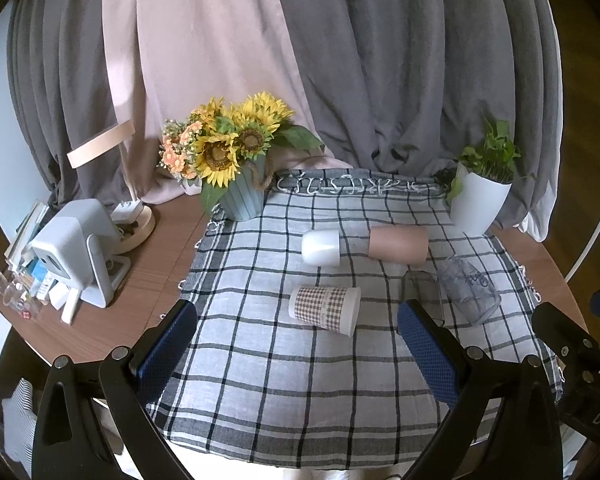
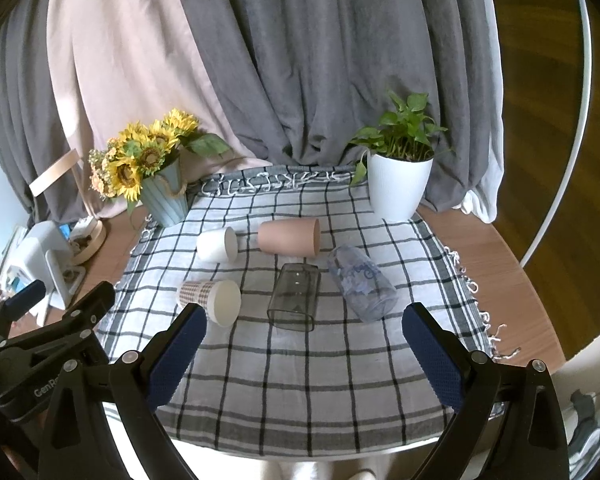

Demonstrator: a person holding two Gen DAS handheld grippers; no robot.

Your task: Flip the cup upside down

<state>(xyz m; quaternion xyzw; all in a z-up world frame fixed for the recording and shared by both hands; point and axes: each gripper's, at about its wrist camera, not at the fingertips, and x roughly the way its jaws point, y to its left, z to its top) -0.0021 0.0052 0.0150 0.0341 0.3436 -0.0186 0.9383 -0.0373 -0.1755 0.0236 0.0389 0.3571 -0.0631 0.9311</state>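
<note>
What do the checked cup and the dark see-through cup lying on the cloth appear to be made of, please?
The checked cup looks like matte paper: printed gingham wall, plain white rim, no shine. The dark see-through cup looks like smoky clear plastic or glass; the cloth's lines show through its glossy wall. Which of the two, I cannot tell.

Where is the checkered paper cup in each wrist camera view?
Left wrist: checkered paper cup lies on its side at centre, between the open fingers.
Right wrist: same cup sits lower left, just above the left finger.
Shared landmark: the white cup lies just behind it in both.
</note>
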